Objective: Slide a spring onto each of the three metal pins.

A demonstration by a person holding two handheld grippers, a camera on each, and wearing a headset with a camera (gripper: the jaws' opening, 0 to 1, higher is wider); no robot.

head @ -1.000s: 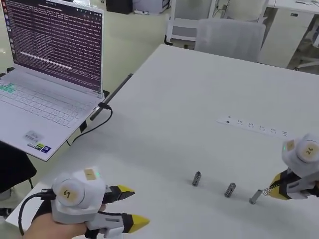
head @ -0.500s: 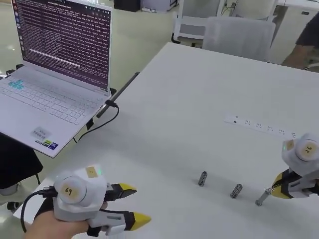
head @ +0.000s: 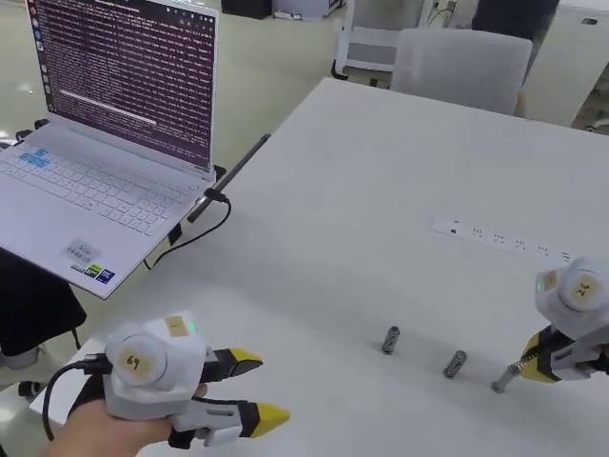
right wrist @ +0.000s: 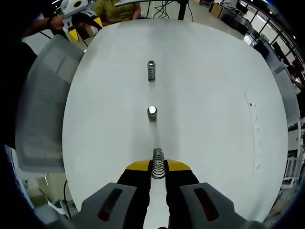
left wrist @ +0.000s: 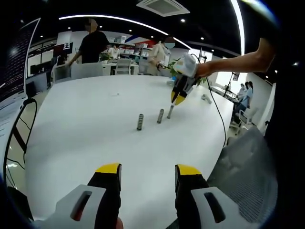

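Observation:
Three short metal pins stand in a row on the white table (head: 381, 190). The left pin (head: 390, 340) and the middle pin (head: 456, 363) each carry a spring. My right gripper (head: 529, 367) is shut on a third spring (head: 515, 366), whose free end meets the top of the tilted third pin (head: 499, 384). In the right gripper view the spring (right wrist: 157, 163) sticks out between the yellow fingertips, in line with the two sprung pins (right wrist: 152, 113) (right wrist: 151, 70). My left gripper (head: 255, 387) is open and holds nothing at the near left, far from the pins (left wrist: 140, 121).
An open laptop (head: 105, 124) sits at the left with a black cable (head: 205, 214) beside it. A white power strip (head: 500, 238) lies beyond the pins. A grey chair (head: 461, 62) stands at the far table edge. People stand in the background (left wrist: 93, 45).
The head camera has shifted, so the whole scene sits slightly right. My right gripper stays at the third pin with the spring. The left gripper has not moved.

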